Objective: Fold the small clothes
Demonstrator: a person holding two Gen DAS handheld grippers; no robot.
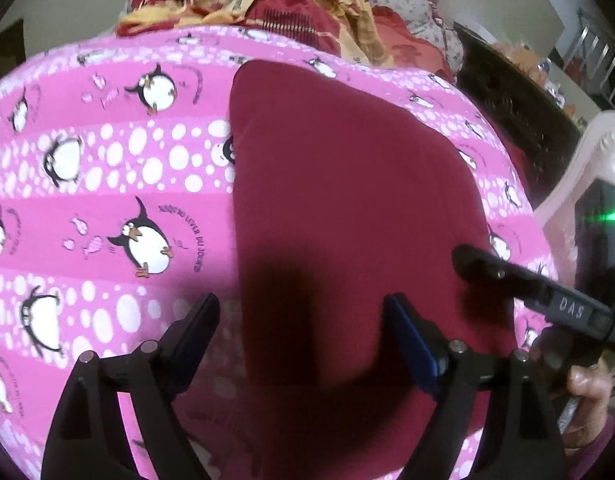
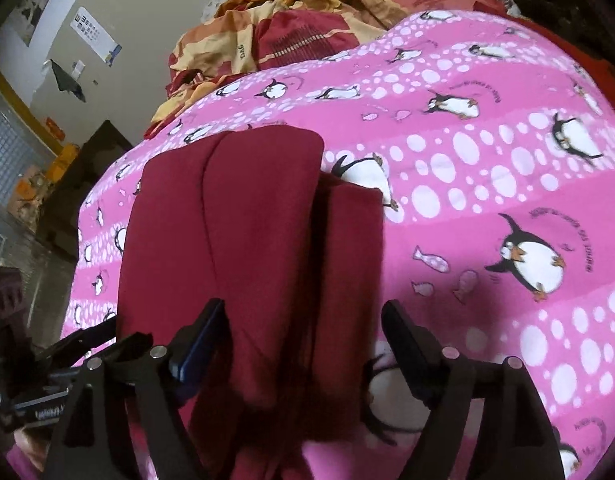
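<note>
A bedroom in a home: a bed under a pink penguin-print sheet (image 2: 467,208), a rumpled red-and-yellow quilt (image 2: 291,28) heaped at its far end, papers (image 2: 95,36) stuck on the wall, cluttered furniture (image 2: 79,184) alongside.

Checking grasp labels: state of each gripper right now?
Left gripper: open, holding nothing, above the red garment.
Right gripper: open, holding nothing; the garment lies below its jaws.

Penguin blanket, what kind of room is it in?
Probably a bedroom at home. The pink penguin blanket is spread over what looks like a bed, a crumpled red and yellow quilt is piled behind it, and a dark red garment lies on top for folding.
</note>
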